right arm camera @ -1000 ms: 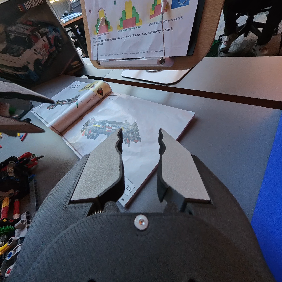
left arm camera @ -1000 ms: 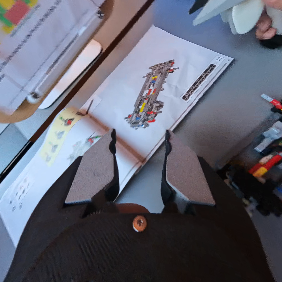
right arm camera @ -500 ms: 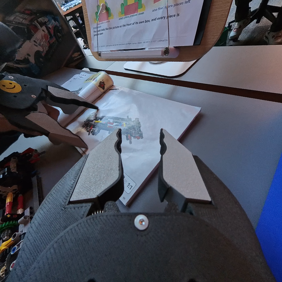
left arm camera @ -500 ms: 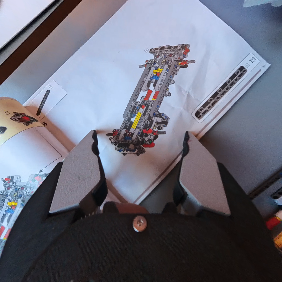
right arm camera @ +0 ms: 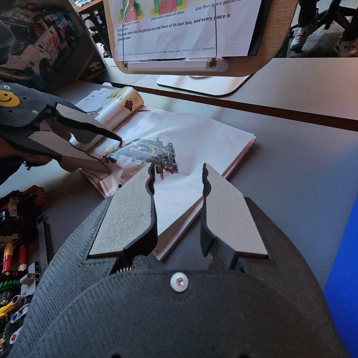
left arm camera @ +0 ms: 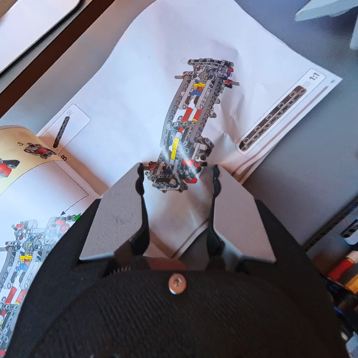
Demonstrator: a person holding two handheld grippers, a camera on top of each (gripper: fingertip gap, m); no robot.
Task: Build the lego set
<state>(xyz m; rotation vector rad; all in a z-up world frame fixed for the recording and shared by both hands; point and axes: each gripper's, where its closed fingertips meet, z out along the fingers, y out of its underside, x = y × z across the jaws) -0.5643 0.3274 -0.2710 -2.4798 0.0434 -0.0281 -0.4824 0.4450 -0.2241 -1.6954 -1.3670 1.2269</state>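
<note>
Bench: grey, carrying everything here.
Box: stands behind the booklet's far left corner, with a car picture on it.
Stand: wooden, behind the booklet, with a printed sheet clipped on.
Booklet: lies open on the bench; the landmark.
Left claw: open, nothing between its fingers, over the booklet's near edge; from the right view its upper tip sits at the printed model, and whether it touches the page cannot be told.
Right claw: open and empty, over the booklet's right page.
Loose building parts: piled left of the booklet.
</note>
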